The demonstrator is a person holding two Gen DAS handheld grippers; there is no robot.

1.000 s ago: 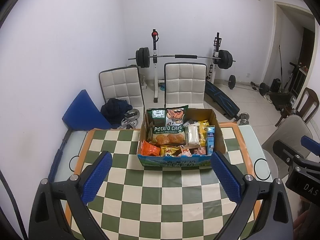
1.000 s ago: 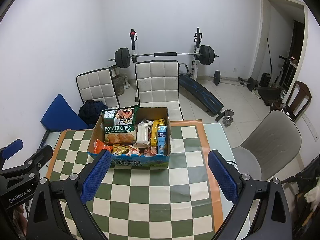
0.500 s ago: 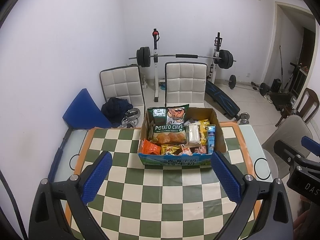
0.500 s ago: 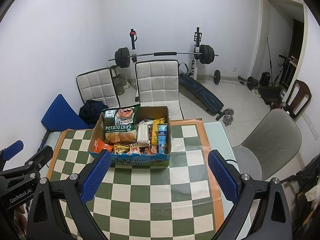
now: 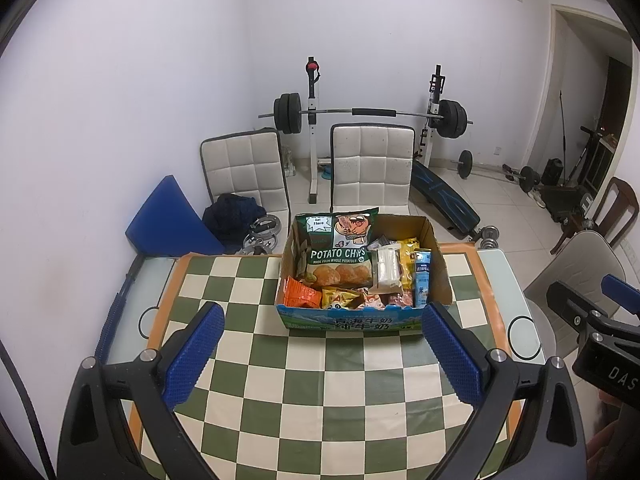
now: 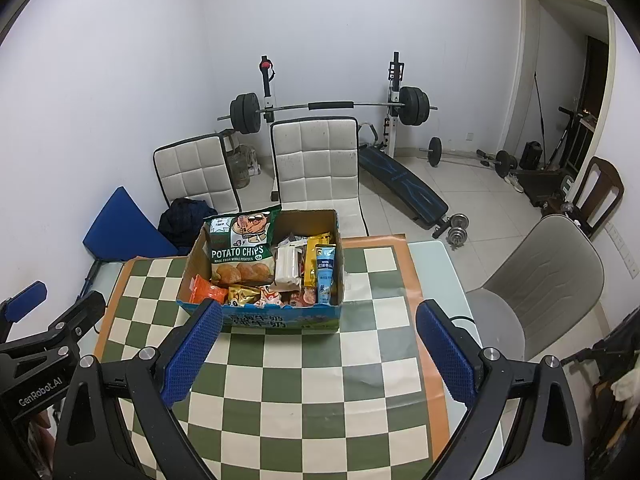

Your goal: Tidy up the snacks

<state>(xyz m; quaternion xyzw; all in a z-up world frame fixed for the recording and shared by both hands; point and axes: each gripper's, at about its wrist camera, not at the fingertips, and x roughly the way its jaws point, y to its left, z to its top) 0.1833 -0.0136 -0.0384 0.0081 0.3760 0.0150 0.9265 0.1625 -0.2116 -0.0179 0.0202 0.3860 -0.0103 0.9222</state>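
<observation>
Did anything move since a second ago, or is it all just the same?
Almost the same. The left gripper drifted slightly, so the snack box sits a touch differently in its view. Nothing was grabbed or dropped. Both grippers stay open above the checkered cloth, and the potato chips bag still stands in the box.

Green-and-cream checked tabletop [image 5: 320, 392] under the claw, two white quilted chairs [image 5: 372, 168] ahead beyond its far edge, barbell on a rack [image 5: 368, 113] behind them, blue wedge cushion [image 5: 168, 216] ahead-left, grey chair [image 6: 548, 280] to the right
</observation>
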